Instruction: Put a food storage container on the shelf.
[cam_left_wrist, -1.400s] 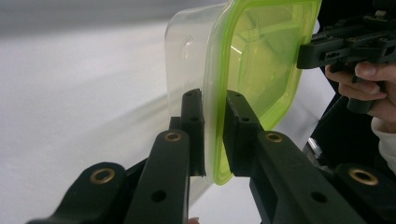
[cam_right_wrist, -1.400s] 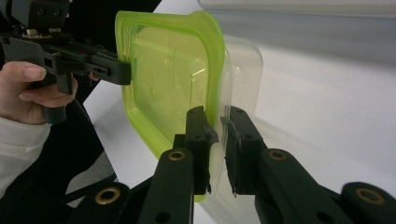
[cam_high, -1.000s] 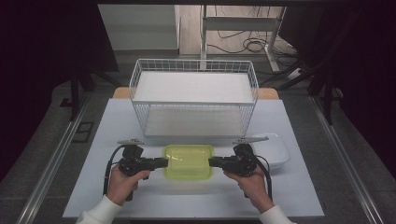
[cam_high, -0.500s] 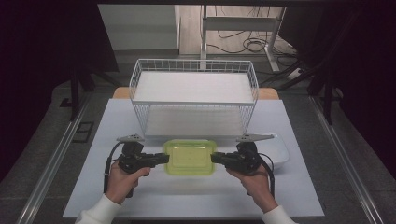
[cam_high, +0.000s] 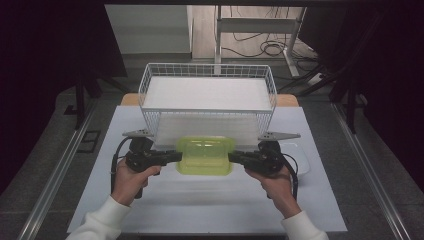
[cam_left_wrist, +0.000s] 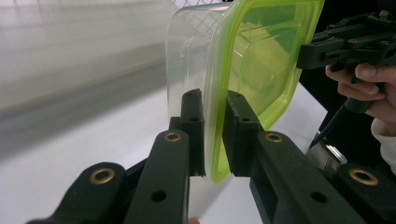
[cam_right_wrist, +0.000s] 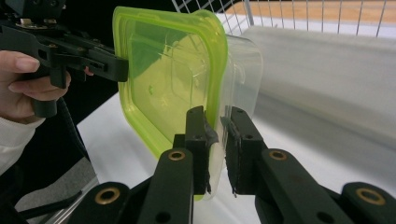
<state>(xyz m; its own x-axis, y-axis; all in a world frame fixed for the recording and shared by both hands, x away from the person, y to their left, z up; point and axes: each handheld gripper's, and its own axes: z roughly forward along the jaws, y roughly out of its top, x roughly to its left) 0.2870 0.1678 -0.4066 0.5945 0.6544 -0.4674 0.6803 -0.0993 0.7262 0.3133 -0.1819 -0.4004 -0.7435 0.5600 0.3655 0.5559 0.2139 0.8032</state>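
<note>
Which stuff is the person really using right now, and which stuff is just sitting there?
In use: green-lidded clear container, clamped by the left gripper and right gripper; probably the white wire basket just behind.

Just lying about: white tray at the table's right, floor cables.

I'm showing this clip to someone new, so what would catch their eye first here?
The bright green-lidded clear container stands out, held between the two grippers near the middle of the white table. The left gripper and the right gripper each have their fingers clamped on opposite edges of its rim. Just behind it stands a big white wire basket.
</note>
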